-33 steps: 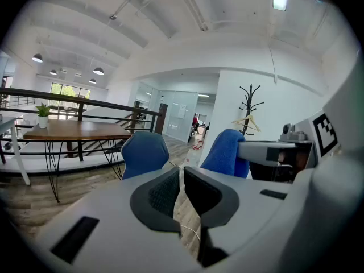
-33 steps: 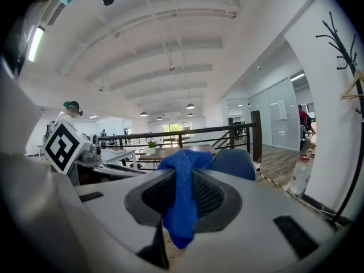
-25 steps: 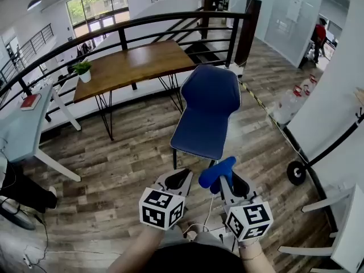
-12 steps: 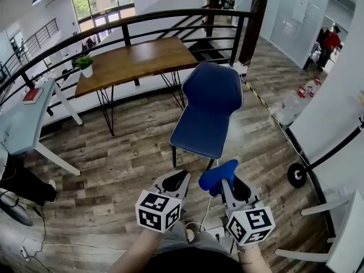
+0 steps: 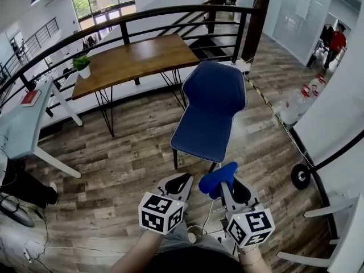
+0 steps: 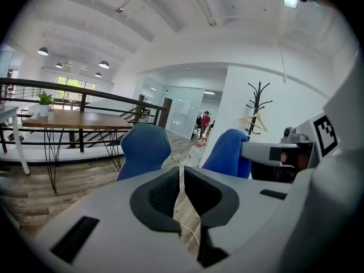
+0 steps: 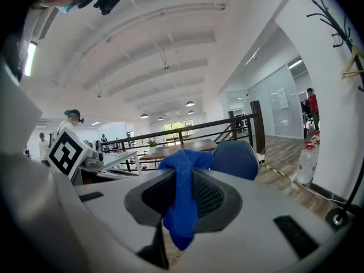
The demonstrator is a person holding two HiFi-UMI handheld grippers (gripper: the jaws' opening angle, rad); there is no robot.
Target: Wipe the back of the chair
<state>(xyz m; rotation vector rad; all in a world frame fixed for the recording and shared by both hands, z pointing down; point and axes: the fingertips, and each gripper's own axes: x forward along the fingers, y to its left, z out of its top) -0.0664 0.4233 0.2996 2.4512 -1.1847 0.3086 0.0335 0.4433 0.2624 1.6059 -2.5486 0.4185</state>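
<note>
Left gripper (image 5: 181, 181): in the left gripper view the jaws stand together, with only a thin slit between the pads. Nothing is clamped. A thin pale cord shows through the slit; where it runs cannot be made out.

Right gripper (image 5: 226, 185): the jaws are closed on a blue cloth (image 7: 182, 209). The cloth fills the gap between the pads, bunches above the tips and hangs below them. In the head view the bunch covers the jaw tips.

Both grippers sit side by side at lower centre of the head view, over the wood floor (image 5: 125, 164). Their marker cubes (image 5: 161, 212) face the camera. The person's forearms are cut off by the bottom edge.

The blue chair (image 5: 210, 110) stands at frame centre, above the grippers and apart from both. Neither gripper nor the cloth touches it. Seat and front of the backrest face the camera; the rear face of the backrest is turned away and hidden. The legs are largely concealed under the seat.

Behind the chair, upper left: a wooden table (image 5: 136, 61) with a potted plant (image 5: 83, 67), backed by a black railing (image 5: 170, 16). A white desk (image 5: 23, 124) is cut off at the left edge.
</note>
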